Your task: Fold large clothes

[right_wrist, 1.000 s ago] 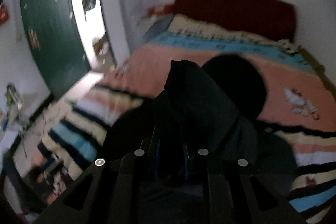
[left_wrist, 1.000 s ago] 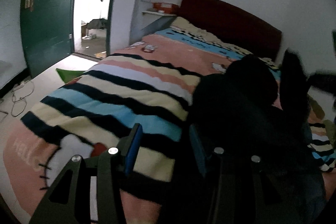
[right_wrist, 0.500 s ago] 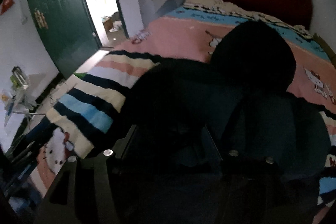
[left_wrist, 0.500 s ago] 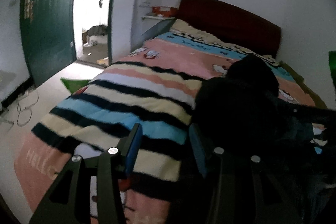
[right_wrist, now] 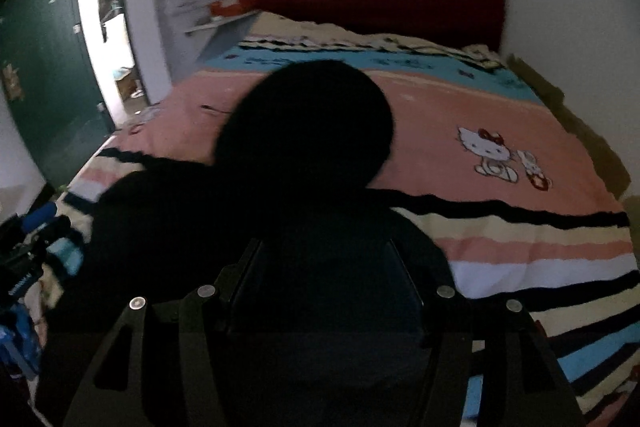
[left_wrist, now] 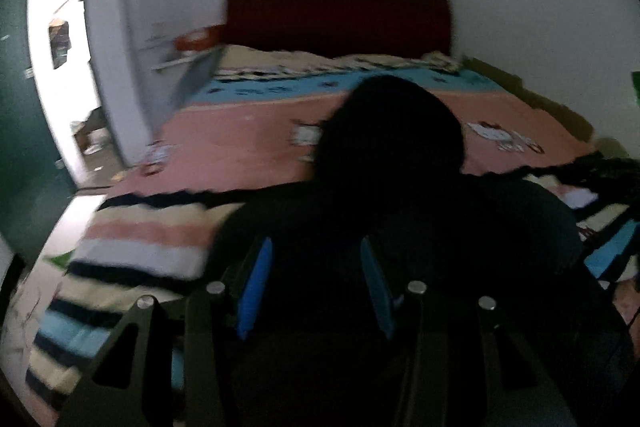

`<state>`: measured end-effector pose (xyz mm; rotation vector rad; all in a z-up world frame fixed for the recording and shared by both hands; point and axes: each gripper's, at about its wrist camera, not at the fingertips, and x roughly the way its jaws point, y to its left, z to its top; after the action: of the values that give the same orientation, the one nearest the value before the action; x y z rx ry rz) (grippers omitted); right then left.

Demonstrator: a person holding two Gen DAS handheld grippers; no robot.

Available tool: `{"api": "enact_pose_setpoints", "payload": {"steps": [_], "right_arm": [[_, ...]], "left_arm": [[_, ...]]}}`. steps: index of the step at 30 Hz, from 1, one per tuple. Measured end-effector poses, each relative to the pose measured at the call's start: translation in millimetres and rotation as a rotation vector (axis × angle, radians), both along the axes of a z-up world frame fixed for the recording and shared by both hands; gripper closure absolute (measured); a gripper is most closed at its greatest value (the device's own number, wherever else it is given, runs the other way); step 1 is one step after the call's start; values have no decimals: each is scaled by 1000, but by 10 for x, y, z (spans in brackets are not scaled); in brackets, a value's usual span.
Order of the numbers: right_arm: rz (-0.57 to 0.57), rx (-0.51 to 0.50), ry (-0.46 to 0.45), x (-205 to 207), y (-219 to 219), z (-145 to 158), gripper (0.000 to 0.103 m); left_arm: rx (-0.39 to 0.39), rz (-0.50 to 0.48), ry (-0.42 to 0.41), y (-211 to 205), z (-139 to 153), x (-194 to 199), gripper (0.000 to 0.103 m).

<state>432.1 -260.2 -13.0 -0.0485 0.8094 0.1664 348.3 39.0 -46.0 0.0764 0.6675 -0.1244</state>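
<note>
— Black cloth, is that the garment [left_wrist: 392,195]?
— Yes, a dark hooded garment spread on the bed [right_wrist: 500,131], hood toward the red headboard [left_wrist: 336,15].
— And the left gripper [left_wrist: 316,283]?
— Jaws spread apart over the fabric, gripping nothing.
— The right gripper [right_wrist: 326,279]?
— Jaws wide apart too, low over the garment's body.

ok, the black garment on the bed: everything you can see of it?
The black garment looks like a soft, dark hooded top, too dark for seams or fabric detail. Its rounded hood points toward the headboard, and the body spreads flat across the striped blanket. One sleeve stretches toward the door side. Both open tongs, left and right, hover over its near part; contact is unclear.
</note>
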Motion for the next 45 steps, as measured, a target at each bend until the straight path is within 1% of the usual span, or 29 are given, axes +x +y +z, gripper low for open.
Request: {"api": "enact_pose_setpoints", "payload": {"steps": [2,3,6,7,9,10,13,16,19,21,24,26,27,29,31,33,34,36,38,40,43,44,45], "right_arm": [[-15,18,23,142,-116,-186,43],[-19,25,37,205,-154,-292,43],[-24,50,90,341,-243,-635,43],[-30,47,107,367,-296,-763,43],[-52,46,122,354,-450,-949,43],[-62,52,129,341,-513,-1007,43],[-126,36,168,201,-800,-1194,43],[-190,51,207,9,-1075,-1284,41],[-199,41,201,-94,-1163,-1172,40],[-186,12,170,-136,-1121,-1010,40],[-142,34,111,-152,-975,-751,40],[-106,59,79,-129,-826,-622,40],[-84,77,71,-105,-723,-590,40],[-49,103,85,-61,-551,-638,40],[-29,97,131,-40,-422,-799,40],[-37,92,196,-48,-404,-997,36],[-46,88,207,-63,-435,-1030,35],[-53,70,221,-69,-510,-977,35],[-51,47,199,-36,-575,-805,33],[-57,40,161,57,-668,-587,33],[-67,19,103,357,-791,-223,25],[-74,-6,81,544,-818,-97,22],[-79,-18,67,695,-832,-20,22]], "left_arm": [[9,-44,34,-208,-132,239,58],[15,-48,52,-267,-203,328,58],[56,-23,106,-321,-519,553,58],[48,-19,123,-294,-624,593,58],[24,-33,126,-264,-726,565,57],[27,-51,124,-283,-764,505,56],[67,-99,129,-378,-829,350,56],[111,-108,139,-448,-854,254,56],[122,-113,156,-450,-803,240,56],[101,-95,140,-401,-703,212,56],[76,-67,94,-325,-542,173,56],[88,-63,95,-327,-539,182,56],[99,-63,109,-332,-580,196,56],[127,-67,145,-338,-704,199,56],[129,-78,153,-311,-752,157,56],[111,-90,159,-265,-664,142,56],[104,-99,152,-233,-580,147,56],[105,-110,123,-172,-385,190,56],[106,-109,100,-95,-144,328,56],[102,-108,103,-50,40,536,56],[95,-128,105,-87,306,971,56],[93,-140,108,-136,370,1165,55],[100,-148,109,-186,397,1314,55]]}}
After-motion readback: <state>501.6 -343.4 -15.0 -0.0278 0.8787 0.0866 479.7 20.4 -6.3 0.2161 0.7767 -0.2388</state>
